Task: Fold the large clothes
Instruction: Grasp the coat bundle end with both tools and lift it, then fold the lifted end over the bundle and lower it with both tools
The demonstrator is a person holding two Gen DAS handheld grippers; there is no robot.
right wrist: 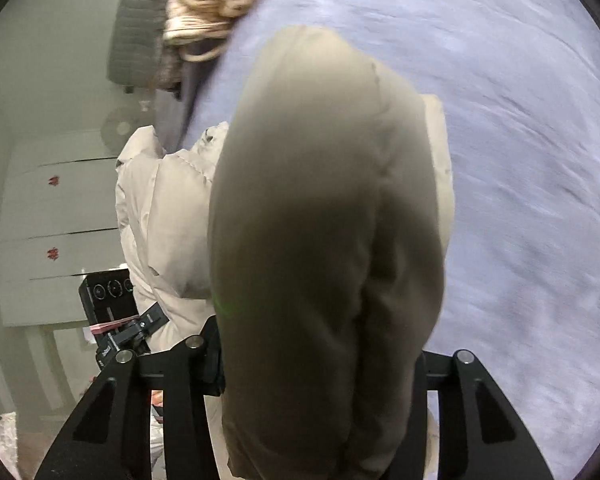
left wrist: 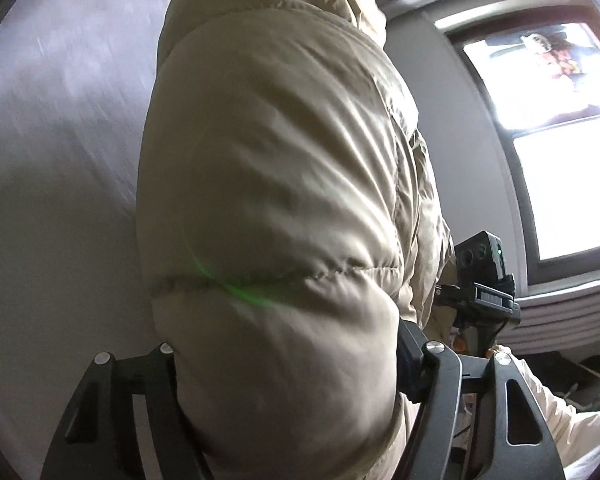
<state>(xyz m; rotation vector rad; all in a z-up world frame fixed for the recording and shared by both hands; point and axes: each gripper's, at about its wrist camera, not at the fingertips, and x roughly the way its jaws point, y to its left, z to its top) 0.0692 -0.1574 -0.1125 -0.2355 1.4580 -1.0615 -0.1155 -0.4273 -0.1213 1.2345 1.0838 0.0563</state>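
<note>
Puffy beige jacket point(left wrist: 268, 208) bulges right against the lens, pinched in the left claw point(left wrist: 288, 396); the right claw point(right wrist: 320, 392) clamps another bunch of it, both lifted over the grey bed point(right wrist: 540, 160). Looks like the carrying stage of a fold; next, lay this edge down evenly. Left view shows a window point(left wrist: 572, 184) right of the jacket; right view shows drawers point(right wrist: 60, 220) left of it.

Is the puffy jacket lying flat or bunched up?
Bunched up: the jacket bulges between both grippers' fingers, left gripper and right gripper, above the purple surface.
</note>
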